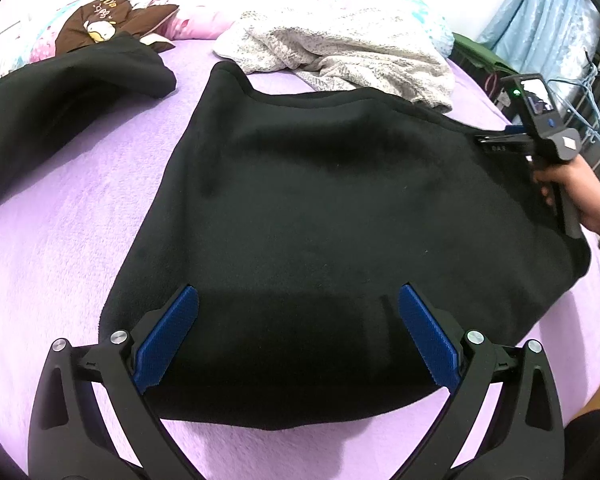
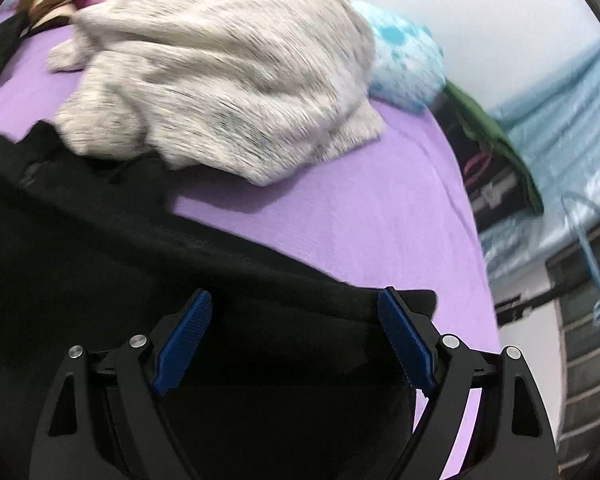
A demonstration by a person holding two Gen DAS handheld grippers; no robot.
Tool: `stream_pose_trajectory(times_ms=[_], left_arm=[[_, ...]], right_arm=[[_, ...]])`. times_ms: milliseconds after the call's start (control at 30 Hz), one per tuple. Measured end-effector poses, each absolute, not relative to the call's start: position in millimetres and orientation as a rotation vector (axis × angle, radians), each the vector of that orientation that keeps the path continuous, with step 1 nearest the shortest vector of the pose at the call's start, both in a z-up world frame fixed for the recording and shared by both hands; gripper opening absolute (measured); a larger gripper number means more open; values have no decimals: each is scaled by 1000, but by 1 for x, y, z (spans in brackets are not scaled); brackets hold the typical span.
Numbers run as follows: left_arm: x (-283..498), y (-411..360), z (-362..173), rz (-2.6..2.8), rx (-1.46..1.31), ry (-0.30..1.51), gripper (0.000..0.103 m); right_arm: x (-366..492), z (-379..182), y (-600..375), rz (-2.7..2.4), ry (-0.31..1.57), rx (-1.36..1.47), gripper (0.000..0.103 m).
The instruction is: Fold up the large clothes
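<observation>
A large black fleece garment [image 1: 320, 220] lies spread flat on the purple bed cover [image 1: 52, 260]. One sleeve [image 1: 72, 92] stretches off to the far left. My left gripper [image 1: 298, 300] hovers open over the garment's near hem, nothing between its blue pads. My right gripper [image 2: 296, 304] is open above the garment's right edge [image 2: 400, 300], its pads apart from the cloth. In the left wrist view the right gripper [image 1: 500, 140] sits at the garment's far right side, held by a hand [image 1: 580, 188].
A cream knitted garment [image 1: 340, 56] lies crumpled just beyond the black one, overlapping its far edge. Floral pillows [image 1: 188, 16] and a brown printed cloth [image 1: 108, 20] sit at the head of the bed. The bed's right edge [image 2: 472, 200] drops toward furniture and a blue hanger [image 1: 592, 92].
</observation>
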State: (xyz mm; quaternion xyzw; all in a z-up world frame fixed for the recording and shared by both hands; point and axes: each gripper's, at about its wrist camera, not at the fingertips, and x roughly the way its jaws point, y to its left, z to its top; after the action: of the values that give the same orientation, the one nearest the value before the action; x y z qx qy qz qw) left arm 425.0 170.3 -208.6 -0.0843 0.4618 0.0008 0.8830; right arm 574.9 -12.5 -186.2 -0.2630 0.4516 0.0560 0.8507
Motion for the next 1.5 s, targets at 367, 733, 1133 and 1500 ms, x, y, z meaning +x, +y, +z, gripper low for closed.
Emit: stream_pose_trajectory(times_ms=[367, 733, 1133, 1500], left_arm=[[424, 186, -197, 3, -239, 937, 96], [382, 267, -184, 4, -559, 891, 96], [353, 325, -231, -177, -1089, 917, 96], [357, 325, -285, -316, -1446, 955, 96]], right_arm=[[560, -191, -8, 127, 954, -566, 87], [424, -135, 3, 389, 883, -434, 94], [316, -129, 15, 532, 932, -260, 95], [294, -127, 38, 584, 944, -210, 96]])
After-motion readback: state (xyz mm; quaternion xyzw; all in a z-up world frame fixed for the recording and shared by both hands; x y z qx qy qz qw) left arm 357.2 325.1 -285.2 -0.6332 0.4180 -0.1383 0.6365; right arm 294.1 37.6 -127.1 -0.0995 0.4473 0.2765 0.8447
